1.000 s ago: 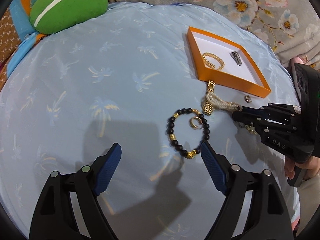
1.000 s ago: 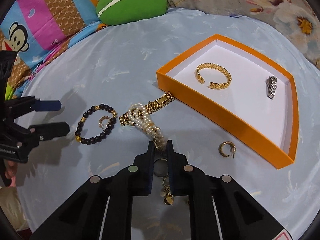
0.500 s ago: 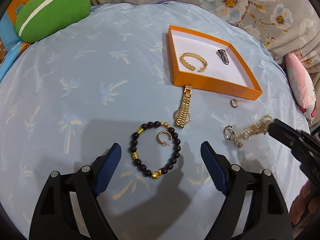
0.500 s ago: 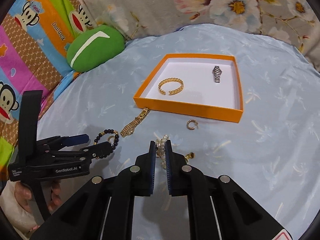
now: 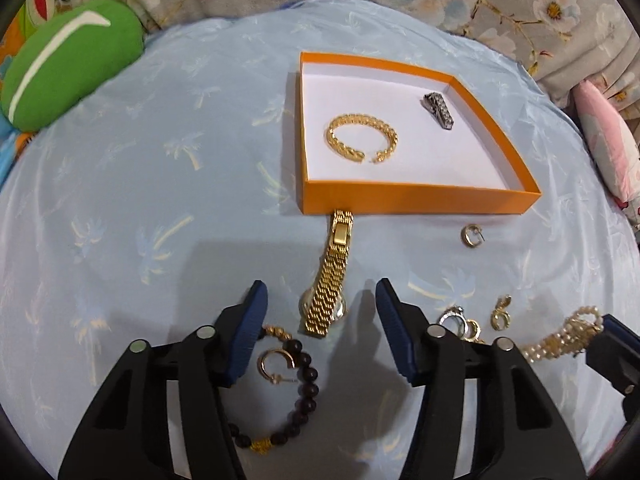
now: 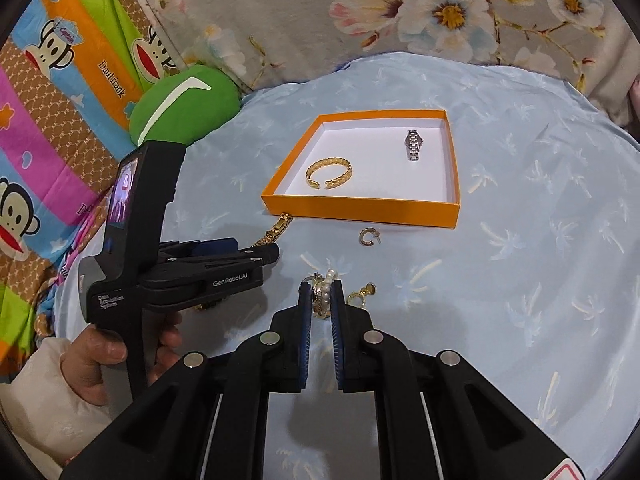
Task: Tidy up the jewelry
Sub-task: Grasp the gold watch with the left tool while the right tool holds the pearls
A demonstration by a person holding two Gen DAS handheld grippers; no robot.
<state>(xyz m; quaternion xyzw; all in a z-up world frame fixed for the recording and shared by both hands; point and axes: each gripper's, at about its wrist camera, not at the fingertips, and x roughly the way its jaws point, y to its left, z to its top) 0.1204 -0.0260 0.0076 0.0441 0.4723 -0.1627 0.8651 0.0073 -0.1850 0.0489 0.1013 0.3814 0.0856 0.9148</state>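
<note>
On the blue palm-print bedspread (image 5: 160, 160): orange tray (image 5: 420, 199) holding 1 gold cuff (image 5: 362, 138) and 1 small silver watch (image 5: 439, 111).

Right claw (image 6: 320, 300) clenched on pearl bracelet (image 6: 325, 284), strand pinched between the blue pads (image 6: 306, 320); in the left view, pearls (image 5: 560, 340) stretched out from the claw tip, charm end trailing near loose earrings (image 5: 502, 316). Whether the far end is touching the cloth: cannot tell.

Left claw (image 5: 320, 320) released, jaws spread wide, straddling gold watch (image 5: 330, 284). Watch clasp end touching the tray wall. Black bead bracelet (image 5: 296, 396) with 1 gold hoop (image 5: 274, 364) inside it, beneath the left claw. Another hoop (image 5: 470, 235) just outside the tray's near wall.

Handling, judged: pearl strand light, limp, slippery; likely to swing and snag charms. Hold mid-strand, firm but not crushing. Gold watch heavier, band floppy; take across the case, not the band end.
</note>
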